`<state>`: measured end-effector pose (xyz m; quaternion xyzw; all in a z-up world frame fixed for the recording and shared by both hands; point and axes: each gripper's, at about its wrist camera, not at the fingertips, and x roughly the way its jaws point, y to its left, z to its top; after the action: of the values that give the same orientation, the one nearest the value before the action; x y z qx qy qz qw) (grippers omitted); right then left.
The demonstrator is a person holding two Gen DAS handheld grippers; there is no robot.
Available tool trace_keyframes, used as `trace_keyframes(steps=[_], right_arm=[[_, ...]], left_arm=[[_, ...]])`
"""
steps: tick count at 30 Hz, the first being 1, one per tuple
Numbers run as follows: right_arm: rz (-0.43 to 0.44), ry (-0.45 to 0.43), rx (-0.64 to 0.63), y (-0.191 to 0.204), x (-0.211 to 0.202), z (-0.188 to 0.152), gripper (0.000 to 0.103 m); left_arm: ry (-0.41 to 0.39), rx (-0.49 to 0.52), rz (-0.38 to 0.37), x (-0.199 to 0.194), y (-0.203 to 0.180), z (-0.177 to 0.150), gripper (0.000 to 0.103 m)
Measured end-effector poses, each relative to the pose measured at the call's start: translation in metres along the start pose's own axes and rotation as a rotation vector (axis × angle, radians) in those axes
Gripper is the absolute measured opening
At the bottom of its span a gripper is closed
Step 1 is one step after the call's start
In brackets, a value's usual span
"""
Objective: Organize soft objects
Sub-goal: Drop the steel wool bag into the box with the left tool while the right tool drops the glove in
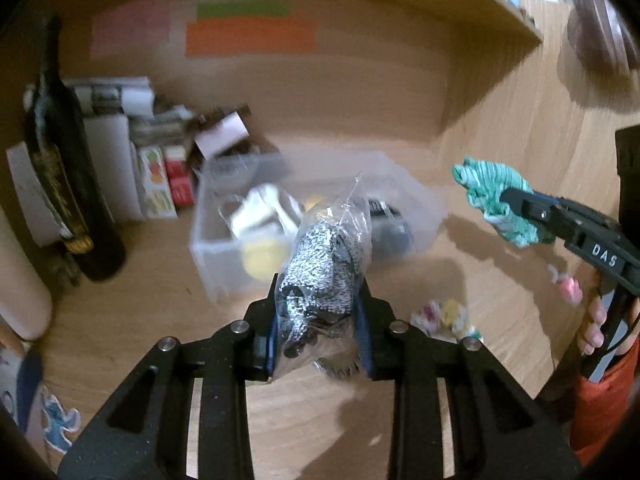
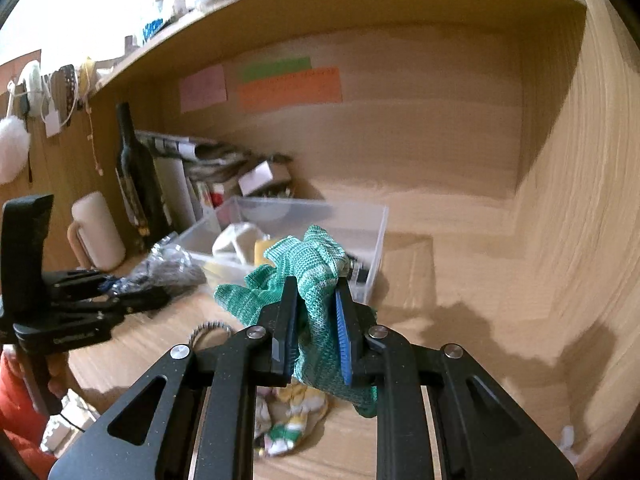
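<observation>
right claw (image 2: 316,320) clamped on green knit cloth (image 2: 304,276) — clear bin (image 2: 376,232) just behind

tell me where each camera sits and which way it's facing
Left wrist: sits on the left gripper, facing the clear plastic bin; its fingers clamp a bagged black-and-white speckled fabric bundle. The right gripper and the person's hand show.
Right wrist: sits on the right gripper, facing the same bin; it clamps a green knitted cloth. The left gripper shows.
Shared: bin, dark glass bottle, orange paper note.
</observation>
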<state>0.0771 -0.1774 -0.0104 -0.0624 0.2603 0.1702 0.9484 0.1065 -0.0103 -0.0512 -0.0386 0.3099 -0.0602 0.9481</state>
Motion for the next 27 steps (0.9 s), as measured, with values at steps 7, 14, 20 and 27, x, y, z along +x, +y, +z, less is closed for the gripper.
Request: trace_keyframes(steps=[7, 14, 20, 27], right_arm=[[0.005, -0.04, -0.029, 0.002, 0.01, 0.023, 0.015], [0.014, -0.032, -0.05, 0.003, 0.035, 0.041, 0.015], [0.016, 0.025, -0.061, 0.005, 0.066, 0.042, 0.015], [0.02, 0.138, -0.054, 0.001, 0.108, 0.033, 0.015]], left_arm=[[-0.098, -0.002, 0.065, -0.01, 0.013, 0.032, 0.031], [-0.067, -0.026, 0.086, 0.017, 0.033, 0.052, 0.031], [0.012, -0.034, 0.097, 0.053, 0.041, 0.052, 0.031], [0.069, -0.024, 0.076, 0.083, 0.037, 0.051, 0.031]])
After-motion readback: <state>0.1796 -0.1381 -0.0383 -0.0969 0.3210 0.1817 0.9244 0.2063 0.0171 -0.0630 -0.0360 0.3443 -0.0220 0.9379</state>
